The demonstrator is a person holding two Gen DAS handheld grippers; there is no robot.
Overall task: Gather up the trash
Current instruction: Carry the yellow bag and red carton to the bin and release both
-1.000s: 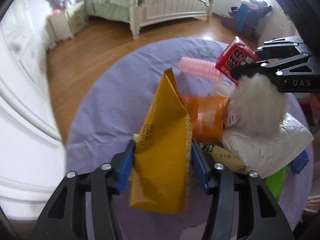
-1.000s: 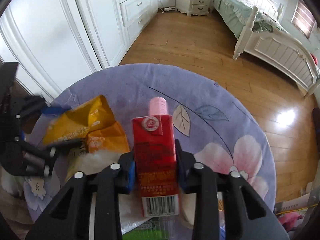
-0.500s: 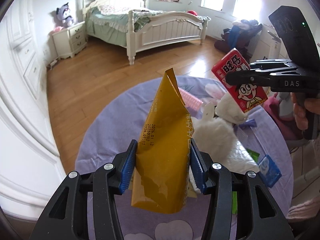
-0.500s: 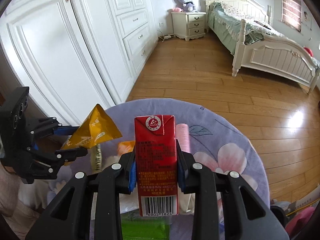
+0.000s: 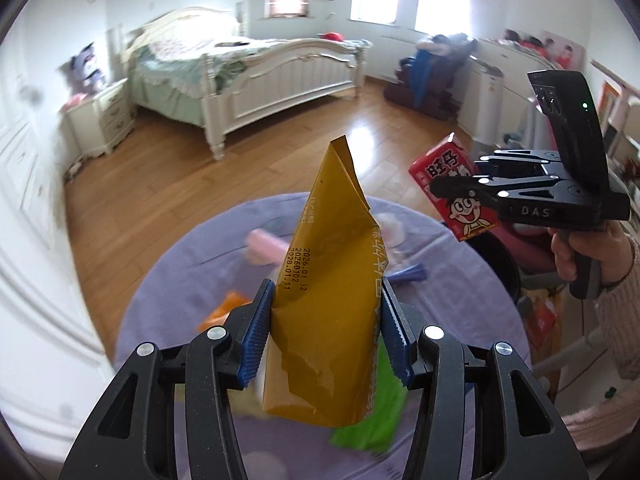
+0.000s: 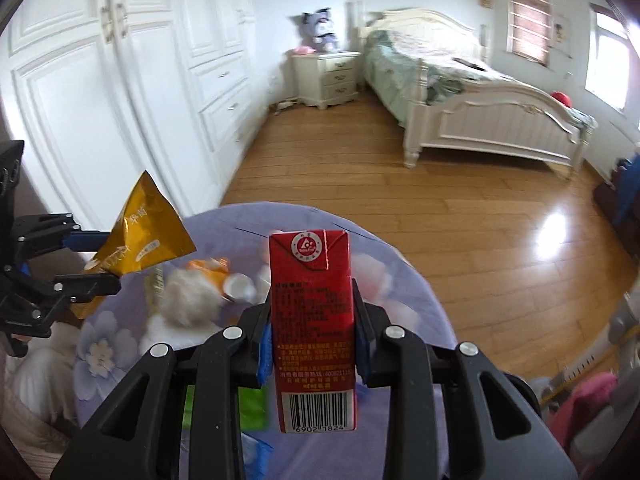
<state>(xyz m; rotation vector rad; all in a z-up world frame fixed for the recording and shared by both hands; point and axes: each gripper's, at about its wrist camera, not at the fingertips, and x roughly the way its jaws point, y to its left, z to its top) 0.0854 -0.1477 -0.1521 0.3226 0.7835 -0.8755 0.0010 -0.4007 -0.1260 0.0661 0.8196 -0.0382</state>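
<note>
My left gripper (image 5: pixel 326 332) is shut on a crumpled yellow snack wrapper (image 5: pixel 328 300) and holds it well above the round purple table (image 5: pixel 180 280). It also shows at the left of the right wrist view (image 6: pixel 140 232). My right gripper (image 6: pixel 312 340) is shut on a red drink carton (image 6: pixel 312 320), held upright above the table. In the left wrist view the carton (image 5: pixel 452 196) hangs past the table's right side. On the table lie an orange wrapper (image 5: pixel 228 304), a pink roll (image 5: pixel 266 246), a green packet (image 5: pixel 372 420) and a white fluffy ball (image 6: pixel 186 300).
A dark bin (image 5: pixel 496 260) stands by the table's right side. A white bed (image 6: pixel 472 104) and nightstand (image 6: pixel 326 78) stand across the wooden floor (image 6: pixel 400 200). White wardrobe doors (image 6: pixel 120 100) line the left wall.
Both grippers have risen higher above the table with their loads. The red carton has moved right, beyond the table's edge. The table items look farther below.
</note>
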